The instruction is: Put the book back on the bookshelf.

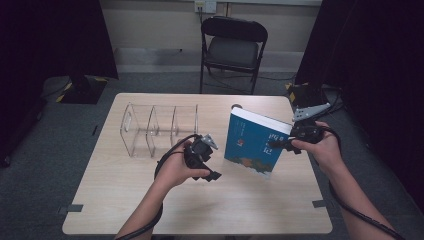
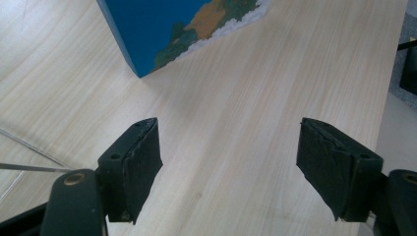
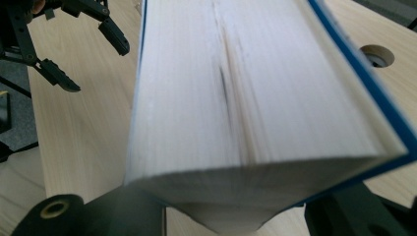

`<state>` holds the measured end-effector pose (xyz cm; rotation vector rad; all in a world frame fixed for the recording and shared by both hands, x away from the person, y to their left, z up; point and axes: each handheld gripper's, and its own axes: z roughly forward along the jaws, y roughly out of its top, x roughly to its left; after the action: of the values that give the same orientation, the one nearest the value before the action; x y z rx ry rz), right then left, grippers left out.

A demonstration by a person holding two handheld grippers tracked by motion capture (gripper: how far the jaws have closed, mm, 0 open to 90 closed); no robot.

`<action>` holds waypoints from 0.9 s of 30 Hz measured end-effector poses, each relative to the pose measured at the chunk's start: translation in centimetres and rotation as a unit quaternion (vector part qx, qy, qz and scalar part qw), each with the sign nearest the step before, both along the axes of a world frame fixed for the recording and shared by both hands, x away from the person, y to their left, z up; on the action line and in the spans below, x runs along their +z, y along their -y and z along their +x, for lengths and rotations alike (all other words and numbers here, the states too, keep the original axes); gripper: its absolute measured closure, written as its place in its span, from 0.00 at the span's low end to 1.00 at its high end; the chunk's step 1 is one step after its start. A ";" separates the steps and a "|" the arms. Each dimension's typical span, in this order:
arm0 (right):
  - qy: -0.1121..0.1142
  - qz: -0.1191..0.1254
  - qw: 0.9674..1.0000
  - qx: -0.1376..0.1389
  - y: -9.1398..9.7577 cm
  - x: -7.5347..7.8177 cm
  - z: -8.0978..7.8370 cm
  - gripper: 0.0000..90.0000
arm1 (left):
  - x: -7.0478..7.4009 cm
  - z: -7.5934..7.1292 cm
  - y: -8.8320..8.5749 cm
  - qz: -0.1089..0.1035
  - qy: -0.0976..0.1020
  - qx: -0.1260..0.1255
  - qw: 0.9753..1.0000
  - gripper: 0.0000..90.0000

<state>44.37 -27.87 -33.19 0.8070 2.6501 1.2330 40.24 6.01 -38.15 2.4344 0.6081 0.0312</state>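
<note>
We have the blue book [image 1: 254, 142] up on its lower edge, tilted, on the right half of the counter [image 1: 125, 210], with our right claw [image 1: 278, 145] pinching its right side; in the right gripper view the page block [image 3: 246, 98] sits between the jaws. That much looks done: the book is lifted and gripped. Getting it into the clear divided rack [image 1: 157, 129], which stands empty at the far left of the counter and well apart from the book, is what we judge is left.

Our left claw [image 1: 212, 159] hangs spread over bare wood, just left of the book's near corner [image 2: 142, 73] and holding nothing. The left forearm comes in from the near edge, angled toward the book. The right hand [image 1: 325, 147] reaches in from the right, wrist level, its claw pointing left at the book.
</note>
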 end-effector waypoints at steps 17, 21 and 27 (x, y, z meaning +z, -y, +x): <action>-0.035 -0.071 0.997 -0.020 -1.2 1.9 0.8 0.55 | -2.5 -0.5 -0.7 0.010 -0.010 0.001 1.000 0.28; -0.037 -0.071 0.997 -0.019 -1.3 2.4 1.0 0.52 | -3.2 -0.7 -0.8 0.008 -0.015 -0.001 1.000 0.28; -0.040 -0.087 0.995 -0.009 -1.5 2.7 1.5 0.50 | -3.9 -0.9 -0.9 0.006 -0.018 0.000 1.000 0.28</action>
<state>45.90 -26.38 -30.50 0.8669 2.7582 0.9678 39.30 6.90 -42.07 2.4518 0.6247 -0.0096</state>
